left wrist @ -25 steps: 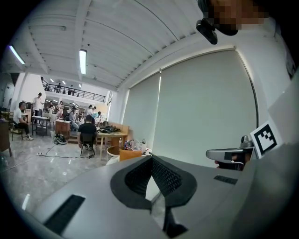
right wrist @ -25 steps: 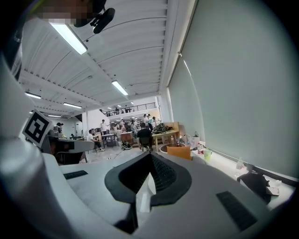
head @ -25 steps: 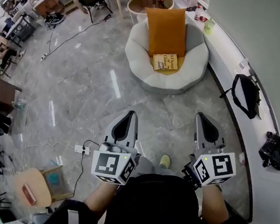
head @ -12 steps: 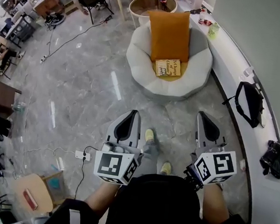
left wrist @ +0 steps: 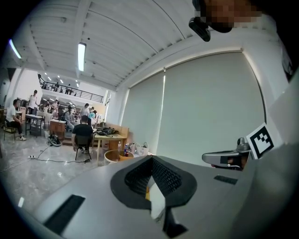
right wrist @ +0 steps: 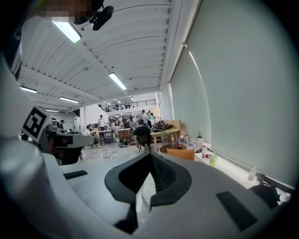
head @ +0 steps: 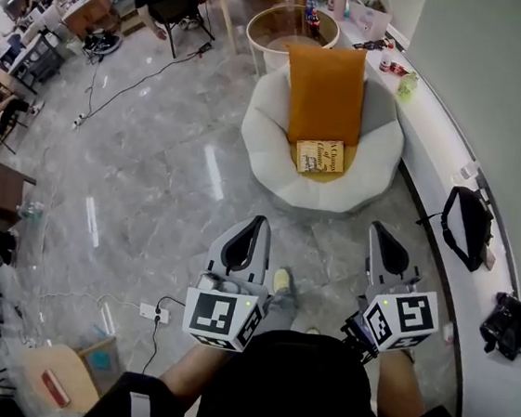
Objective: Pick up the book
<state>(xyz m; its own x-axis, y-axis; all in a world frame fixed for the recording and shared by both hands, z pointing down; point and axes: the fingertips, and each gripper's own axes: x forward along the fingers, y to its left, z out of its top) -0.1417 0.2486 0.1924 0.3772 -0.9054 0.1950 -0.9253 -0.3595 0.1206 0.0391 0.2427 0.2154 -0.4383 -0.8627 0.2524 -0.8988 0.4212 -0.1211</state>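
Grey marble floor (head: 153,163): your left gripper (head: 259,221) and right gripper (head: 377,228), both closed and empty, point toward a yellow paperback book (head: 321,157) lying on the round white armchair (head: 271,153), against its orange cushion (head: 325,93).

Bare floor (head: 153,163) lies open up to the round chair (head: 266,147), whose orange cushion (head: 325,93) stands behind the book (head: 321,157).
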